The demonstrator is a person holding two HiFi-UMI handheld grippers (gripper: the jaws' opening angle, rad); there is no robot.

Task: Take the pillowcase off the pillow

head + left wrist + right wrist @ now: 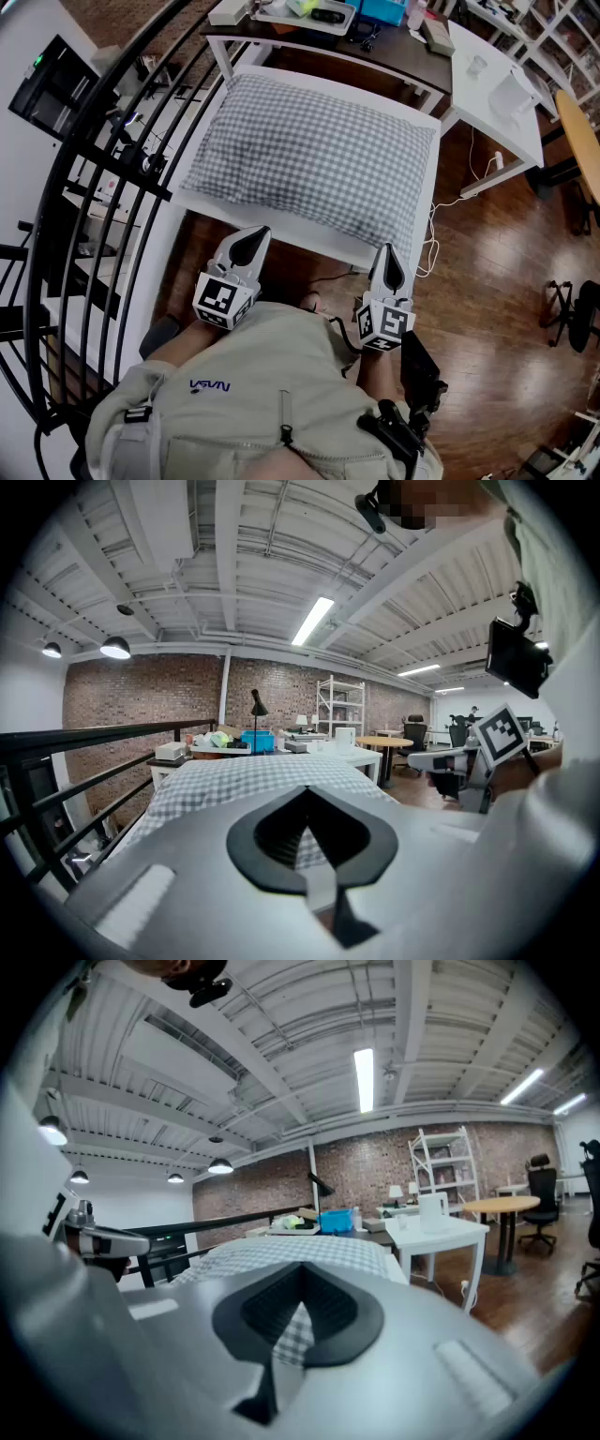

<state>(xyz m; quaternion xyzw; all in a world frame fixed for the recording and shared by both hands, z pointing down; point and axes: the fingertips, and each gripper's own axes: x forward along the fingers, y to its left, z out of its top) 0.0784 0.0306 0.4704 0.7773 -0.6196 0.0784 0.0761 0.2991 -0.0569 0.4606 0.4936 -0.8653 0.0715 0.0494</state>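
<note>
Head view: pillow (314, 155) beyond left hand-held gripper (254, 234)

A white table (291, 239) stands on a wooden floor (506, 272), with a black railing (122, 159) running along its left side and a white cable (441, 211) trailing down on its right. Behind it is a dark wooden desk (394, 56) carrying a blue box (380, 9) and a tray of small items, and just right of that a white side table (487, 103) with a white jug (514, 94). Further back are a round wooden table (502, 1206), a white shelf unit (342, 705), a brick wall (141, 696) and a ceiling strip light (312, 621).
</note>
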